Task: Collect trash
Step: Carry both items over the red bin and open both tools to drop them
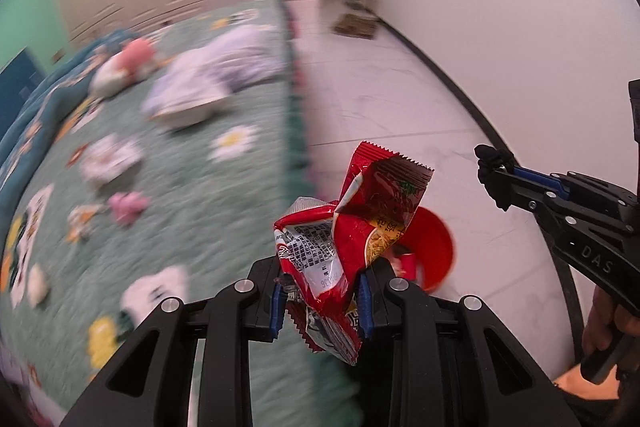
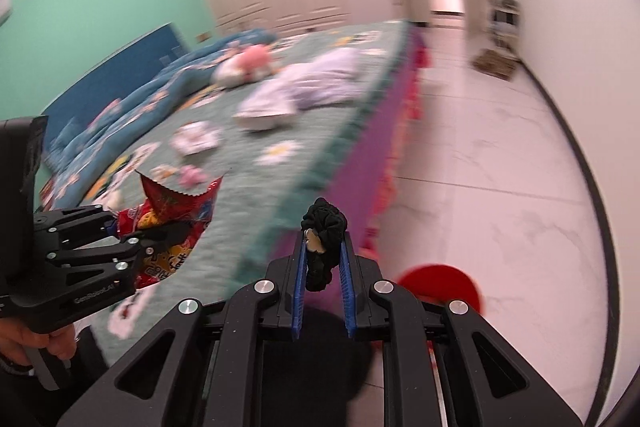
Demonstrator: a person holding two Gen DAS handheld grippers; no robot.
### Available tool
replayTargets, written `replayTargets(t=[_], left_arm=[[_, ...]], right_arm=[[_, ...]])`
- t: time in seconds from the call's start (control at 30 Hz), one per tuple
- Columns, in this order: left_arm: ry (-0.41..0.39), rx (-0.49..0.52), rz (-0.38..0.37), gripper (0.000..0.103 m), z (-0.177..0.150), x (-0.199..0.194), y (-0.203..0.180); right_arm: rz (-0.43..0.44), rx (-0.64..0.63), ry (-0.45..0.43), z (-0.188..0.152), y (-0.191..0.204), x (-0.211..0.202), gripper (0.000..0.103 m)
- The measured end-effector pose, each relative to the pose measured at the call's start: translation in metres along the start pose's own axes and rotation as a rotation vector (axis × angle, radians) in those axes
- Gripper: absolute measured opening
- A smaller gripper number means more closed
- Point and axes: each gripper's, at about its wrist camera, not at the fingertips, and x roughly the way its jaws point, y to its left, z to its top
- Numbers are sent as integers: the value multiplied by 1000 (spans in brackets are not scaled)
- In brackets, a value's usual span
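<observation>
My left gripper [image 1: 322, 297] is shut on a crumpled red snack wrapper [image 1: 352, 227], held in the air over the bed's edge; it also shows in the right wrist view [image 2: 172, 223]. My right gripper [image 2: 323, 259] is shut on a small crumpled black piece of trash [image 2: 322, 231], which also shows in the left wrist view [image 1: 494, 163]. A red bin [image 1: 434, 247] stands on the floor just beyond the wrapper and partly behind it. In the right wrist view the red bin [image 2: 440, 285] lies low to the right of my fingers.
A bed with a green patterned cover [image 1: 180, 207] fills the left, with a white pillow [image 1: 216, 79], a pink plush toy [image 1: 128, 61] and small scraps [image 1: 126, 205] on it. White tiled floor [image 1: 400, 99] runs to the right, bounded by a white wall [image 1: 520, 27].
</observation>
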Motion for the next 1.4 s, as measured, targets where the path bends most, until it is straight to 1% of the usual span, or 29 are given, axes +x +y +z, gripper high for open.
replayTargets(t=[0.07, 0.13, 0.23, 0.3, 0.47, 0.5, 0.6, 0.67, 0.73, 0.87, 0.9, 0.93, 1.07, 1.17, 1.27, 1.4], left_arm=[[14, 44, -45, 30, 11, 18, -27], [27, 68, -82, 30, 19, 34, -45], [57, 103, -126, 30, 30, 60, -69], [80, 105, -162, 31, 36, 79, -81], [149, 112, -194, 34, 45, 125, -100], [165, 120, -201, 38, 47, 135, -104], [184, 153, -187, 43, 48, 153, -116], [197, 163, -185, 50, 50, 164, -118], [200, 163, -176, 61, 51, 172, -120], [206, 170, -164, 72, 54, 181, -120], [205, 173, -158, 77, 53, 181, -119], [201, 172, -156, 80, 54, 182, -119], [207, 161, -152, 80, 54, 187, -119], [197, 152, -134, 80, 55, 184, -113], [177, 149, -100, 80, 53, 175, -103], [167, 121, -63, 80, 52, 169, -86]], right_arm=[[-42, 51, -1, -7, -30, -6, 16], [-77, 90, -1, -12, -55, -10, 16], [-114, 130, 4, -17, -84, -12, 16], [-134, 144, 10, -20, -99, -11, 16], [-171, 197, 31, -29, -136, -5, 16], [-175, 204, 35, -30, -140, -4, 16], [-188, 228, 51, -35, -153, 1, 16], [-193, 237, 64, -39, -160, 6, 16], [-196, 245, 77, -40, -165, 14, 16], [-195, 256, 94, -42, -169, 24, 16], [-193, 257, 96, -41, -169, 27, 16], [-190, 255, 99, -41, -169, 30, 16], [-183, 251, 106, -38, -169, 38, 16], [-176, 244, 112, -36, -167, 46, 16], [-160, 237, 125, -34, -163, 57, 16], [-157, 217, 138, -27, -154, 74, 23]])
